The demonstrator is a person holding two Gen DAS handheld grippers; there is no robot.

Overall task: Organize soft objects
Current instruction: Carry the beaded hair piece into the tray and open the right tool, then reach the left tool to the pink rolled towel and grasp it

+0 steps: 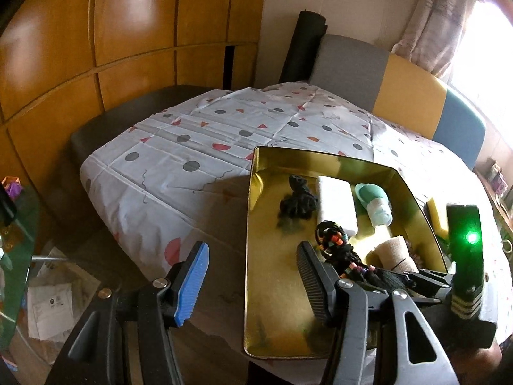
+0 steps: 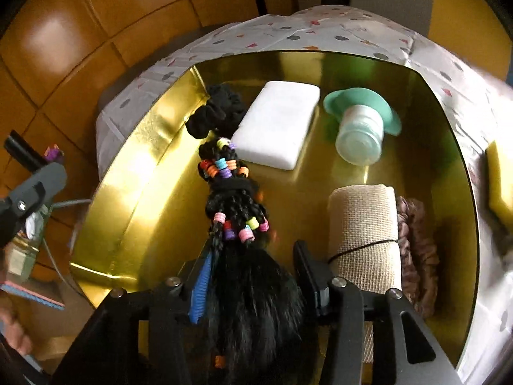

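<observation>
1. A patterned cloth (image 1: 198, 134) is spread over the desk; a gold tray (image 2: 154, 147) is set on it.
2. A beaded braid (image 2: 231, 205) is laid in the tray, between the right gripper's (image 2: 253, 272) parted fingers, left pad touching.
3. The left gripper's (image 1: 253, 279) fingers are held wide, empty.

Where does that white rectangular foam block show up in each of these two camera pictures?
Left wrist view: the white rectangular foam block lies right of centre, inside the shiny gold tray, between a black fabric scrunchie and a mint green squeeze bottle.
Right wrist view: the block lies above centre, again between the scrunchie and the bottle.
Shared landmark: the gold tray.
</observation>
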